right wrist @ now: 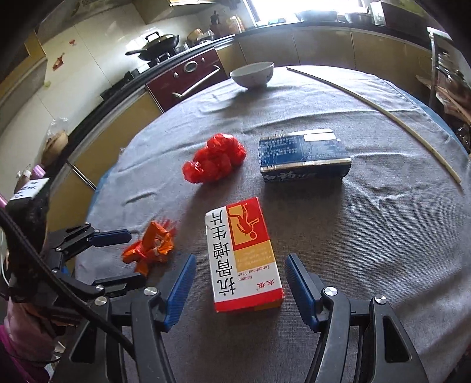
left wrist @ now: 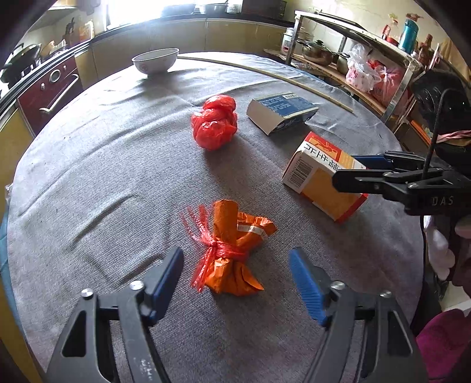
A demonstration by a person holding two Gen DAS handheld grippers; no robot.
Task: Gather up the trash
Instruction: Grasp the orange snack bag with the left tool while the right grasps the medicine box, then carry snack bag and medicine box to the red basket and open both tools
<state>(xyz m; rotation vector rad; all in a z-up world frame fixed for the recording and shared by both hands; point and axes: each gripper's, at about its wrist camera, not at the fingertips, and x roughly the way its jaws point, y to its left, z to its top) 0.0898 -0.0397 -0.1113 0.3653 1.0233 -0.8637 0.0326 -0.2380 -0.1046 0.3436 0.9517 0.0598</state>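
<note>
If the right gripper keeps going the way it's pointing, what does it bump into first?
Most likely the red, white and yellow cardboard medicine box lying flat on the grey tablecloth. It sits between the open blue-padded fingers of the right gripper, which do not touch it yet. Depth is hard to judge.

A: Room check. Landmark = the round tabletop (left wrist: 88, 182), grey ribbed cloth over it.
B: Kitchen. Beyond its far edge, a dark counter (left wrist: 188, 21) on yellow-beige cabinets (left wrist: 182, 36) wraps the wall.
A: Light?
B: Window (right wrist: 273, 10) above that counter, blown out white. Daylight only, soft shadows.
A: Left of the tabletop?
B: Dark red oven front (right wrist: 188, 78) with a bar handle, set in the cabinets. Stove above it with a lidded wok (right wrist: 160, 44). White tiled wall (right wrist: 97, 59) behind.
A: Right side?
B: Metal shelf rack (left wrist: 350, 56) just beside the tabletop, wooden boards, pots (left wrist: 318, 51) and plastic bags (left wrist: 368, 73) on it, bottles on top.
A: Floor?
B: Barely visible.
</note>
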